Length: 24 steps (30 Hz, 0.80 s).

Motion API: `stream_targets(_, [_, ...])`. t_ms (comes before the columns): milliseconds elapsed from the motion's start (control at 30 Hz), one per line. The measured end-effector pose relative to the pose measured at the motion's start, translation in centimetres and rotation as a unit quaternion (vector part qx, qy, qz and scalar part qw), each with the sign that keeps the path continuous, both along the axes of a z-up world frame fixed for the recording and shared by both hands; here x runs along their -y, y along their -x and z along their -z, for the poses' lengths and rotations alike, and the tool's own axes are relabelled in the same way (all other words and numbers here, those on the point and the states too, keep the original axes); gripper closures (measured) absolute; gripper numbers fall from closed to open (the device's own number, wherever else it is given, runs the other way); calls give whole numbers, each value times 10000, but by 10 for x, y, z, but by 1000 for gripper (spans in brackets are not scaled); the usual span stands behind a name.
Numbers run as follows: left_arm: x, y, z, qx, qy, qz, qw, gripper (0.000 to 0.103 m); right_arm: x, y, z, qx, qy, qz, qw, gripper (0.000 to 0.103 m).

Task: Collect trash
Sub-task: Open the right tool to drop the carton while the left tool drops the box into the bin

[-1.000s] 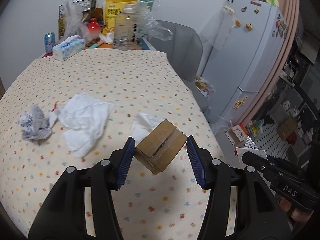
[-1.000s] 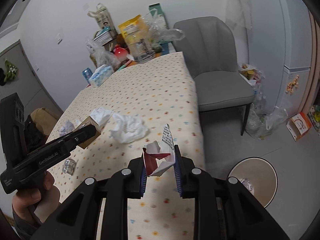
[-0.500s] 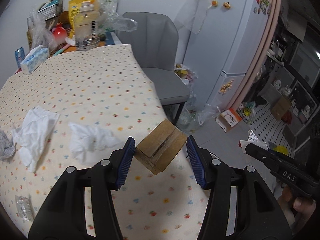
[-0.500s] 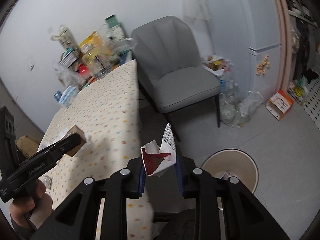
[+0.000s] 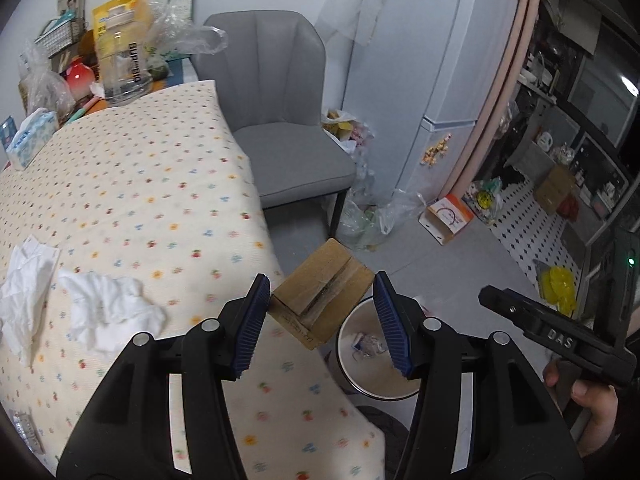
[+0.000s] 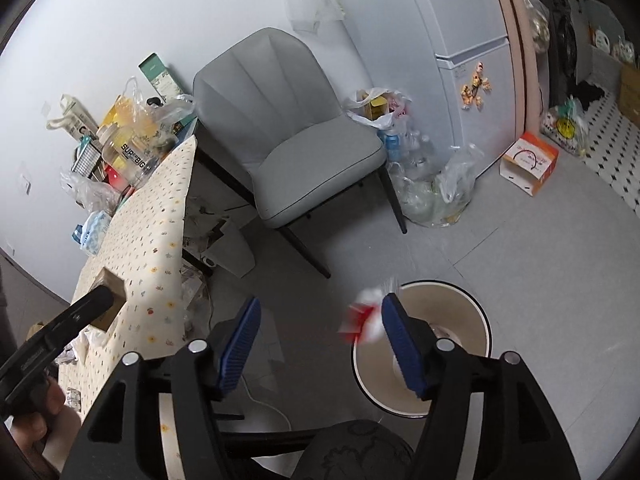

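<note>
Red-white wrapper left opening right tongs.

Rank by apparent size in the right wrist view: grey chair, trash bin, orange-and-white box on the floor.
1. grey chair
2. trash bin, partly hidden and nearer the camera
3. orange-and-white box, clearly smallest

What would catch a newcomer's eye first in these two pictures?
Probably the red-and-white wrapper, blurred as it drops from the opening right gripper toward the round bin on the floor. Next, the small cardboard box pinched in the left gripper, at the flowery table's edge, above that bin.
</note>
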<state>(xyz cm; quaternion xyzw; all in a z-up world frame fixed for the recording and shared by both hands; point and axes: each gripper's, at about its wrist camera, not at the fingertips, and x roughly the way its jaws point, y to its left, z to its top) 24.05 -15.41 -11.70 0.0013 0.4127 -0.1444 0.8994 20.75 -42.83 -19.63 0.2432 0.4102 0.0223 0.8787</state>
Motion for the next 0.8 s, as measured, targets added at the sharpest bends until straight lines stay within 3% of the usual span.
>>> stream_targets(500, [92,1,13,-256,10,928,9954,48,78,58,-9,98,-47,835,9965,34])
stream_targets(533, [98,2,13,-224,-18,982,9949,39,81,60,-10,109,-42,873,9961,34])
stream_targets(567, [100,2,13,-170,-64,982,9950,18,83,63,-11,120,-35,896,9959,34])
stream_targets(600, [102,4,11,-49,-91,962,9953,9,85,64,-12,127,-22,913,9957,34])
stream_targets(667, [100,9,8,178,-112,873,9960,5,86,66,-11,126,-23,917,9957,34])
stream_targets(800, [83,4,6,17,-117,662,9977,5,77,62,-8,109,-63,803,9967,33])
